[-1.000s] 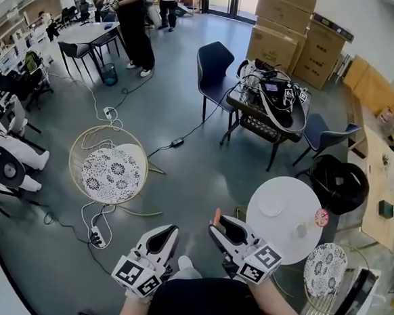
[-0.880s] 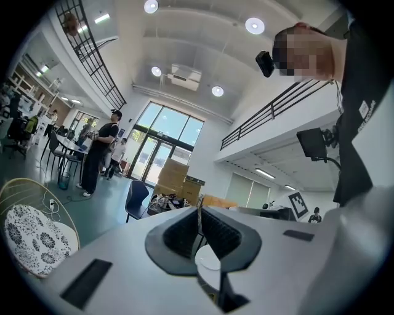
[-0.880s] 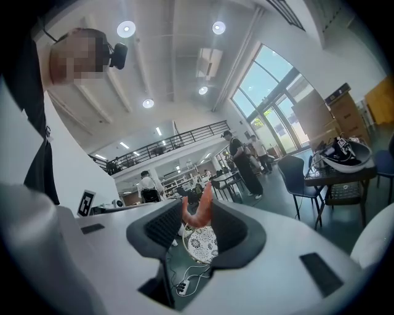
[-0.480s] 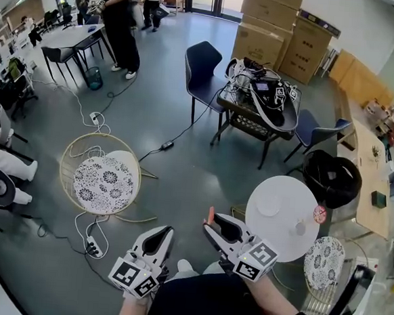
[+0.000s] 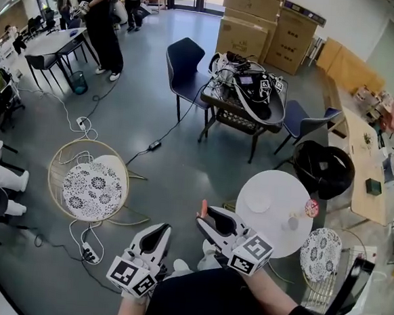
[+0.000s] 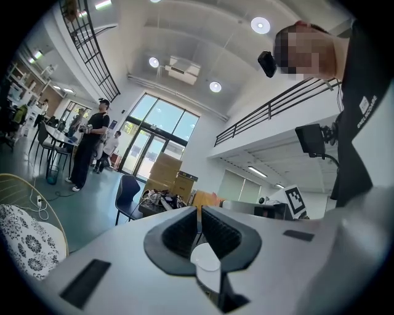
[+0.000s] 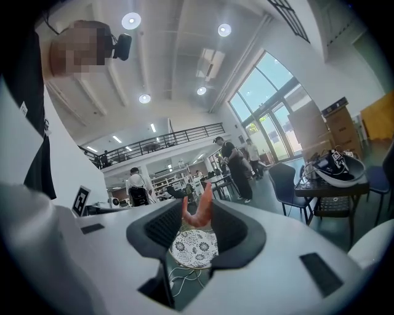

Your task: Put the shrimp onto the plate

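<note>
right tool [image 5: 204,217] is clamped on the shrimp [image 7: 198,210], and what a clear look from the right gripper view: the pink body stands upright between the two dark pads, tail end poking up past the tips. so the shrimp is in the air, just off the left edge of the round white tabletop [image 5: 283,187], over the grey floor [image 5: 183,166], not above the tabletop at all. on that tabletop lies the white plate [image 5: 256,204], towards its left half, with nothing on it. near the tabletop's right edge sits a small pink round thing [image 5: 311,208], and a small pale item [image 5: 288,223] rests between that and the plate; what either is, i can't tell.

left tool [image 5: 157,233] hangs further left of the tabletop than the right one, well apart from it, pointing level. its pads are drawn together to a thin slit and grip nothing.

well to the left of the tabletop there's a patterned round seat [image 5: 91,189] in a gold wire frame. a second patterned seat [image 5: 320,255] sits just off the tabletop's near right edge. beyond the tabletop stands a dark table [image 5: 246,96] heaped with cables and gear, with a blue chair [image 5: 184,61] beside it, and cardboard boxes [image 5: 262,22] stacked further back.
</note>
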Demonstrator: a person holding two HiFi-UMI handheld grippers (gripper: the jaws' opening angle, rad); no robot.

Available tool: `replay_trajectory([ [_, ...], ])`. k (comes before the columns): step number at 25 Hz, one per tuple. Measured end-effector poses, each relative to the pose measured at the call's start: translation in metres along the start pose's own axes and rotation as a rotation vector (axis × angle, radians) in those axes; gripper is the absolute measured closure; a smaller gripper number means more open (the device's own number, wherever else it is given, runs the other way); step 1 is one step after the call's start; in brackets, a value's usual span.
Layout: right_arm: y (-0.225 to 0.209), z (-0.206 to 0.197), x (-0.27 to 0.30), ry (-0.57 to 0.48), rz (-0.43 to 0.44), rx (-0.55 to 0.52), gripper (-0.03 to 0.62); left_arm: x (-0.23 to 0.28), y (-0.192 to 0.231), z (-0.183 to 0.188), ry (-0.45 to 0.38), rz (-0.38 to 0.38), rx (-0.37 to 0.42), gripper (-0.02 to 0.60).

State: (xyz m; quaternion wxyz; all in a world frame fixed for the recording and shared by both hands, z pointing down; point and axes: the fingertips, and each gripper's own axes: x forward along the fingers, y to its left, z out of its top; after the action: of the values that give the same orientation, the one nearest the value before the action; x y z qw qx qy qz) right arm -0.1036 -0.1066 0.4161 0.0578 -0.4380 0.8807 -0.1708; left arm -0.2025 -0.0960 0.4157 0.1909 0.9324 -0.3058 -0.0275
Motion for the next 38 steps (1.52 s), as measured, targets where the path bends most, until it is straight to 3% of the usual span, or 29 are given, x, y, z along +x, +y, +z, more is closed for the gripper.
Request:
replay_trajectory([
  [12,-0.072,0.002,0.003,0.007,-0.032,0.021,0.442,0.067,-0.013,0.003,0.057,-0.024,0.048,0.572],
  [18,-0.123,-0.008,-0.005,0.028,-0.093,0.033,0.442,0.100,-0.020,0.000,0.105,-0.037,0.108,0.572],
  [29,-0.219,-0.051,-0.029,0.109,-0.239,0.075,0.442,0.160,-0.038,-0.025,0.217,-0.077,0.183,0.569],
  [38,-0.286,-0.103,-0.053,0.213,-0.334,0.109,0.441,0.195,-0.042,-0.052,0.291,-0.071,0.177,0.564],
])
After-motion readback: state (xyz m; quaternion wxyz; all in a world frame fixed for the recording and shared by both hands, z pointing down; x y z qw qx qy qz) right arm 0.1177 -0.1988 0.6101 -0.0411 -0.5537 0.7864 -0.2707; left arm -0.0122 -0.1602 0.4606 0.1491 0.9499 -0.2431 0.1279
